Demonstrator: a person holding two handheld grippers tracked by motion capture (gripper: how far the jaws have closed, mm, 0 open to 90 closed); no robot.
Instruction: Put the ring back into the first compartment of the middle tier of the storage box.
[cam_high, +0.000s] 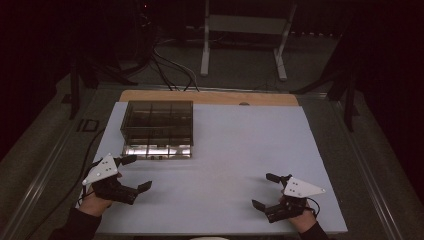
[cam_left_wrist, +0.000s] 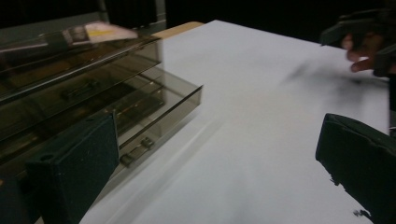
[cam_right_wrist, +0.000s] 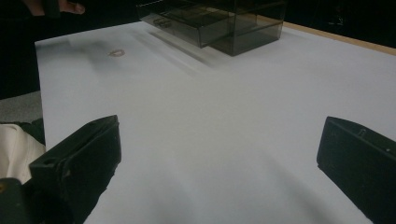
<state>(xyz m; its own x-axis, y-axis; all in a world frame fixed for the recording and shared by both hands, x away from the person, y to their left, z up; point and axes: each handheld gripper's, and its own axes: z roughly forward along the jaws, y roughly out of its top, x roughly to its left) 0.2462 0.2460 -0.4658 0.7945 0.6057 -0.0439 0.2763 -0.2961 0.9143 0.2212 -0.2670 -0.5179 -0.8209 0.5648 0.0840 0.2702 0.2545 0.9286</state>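
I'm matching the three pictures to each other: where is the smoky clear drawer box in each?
High view: drawer box upper left on the white table.
Left gripper view: at left, bottom drawer pulled out.
Right gripper view: top centre.
Shared landmark: the table's wooden far edge.

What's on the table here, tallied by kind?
Smoky clear drawer box, bottom drawer pulled out: 1
Handheld tongs, jaws open: 2, left tongs and right tongs
White table mat: 1
Total: 4

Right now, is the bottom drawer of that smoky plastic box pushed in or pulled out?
Pulled out. The bottom drawer juts past the front of the box toward the person; in the left gripper view its front stands clear of the tiers above.
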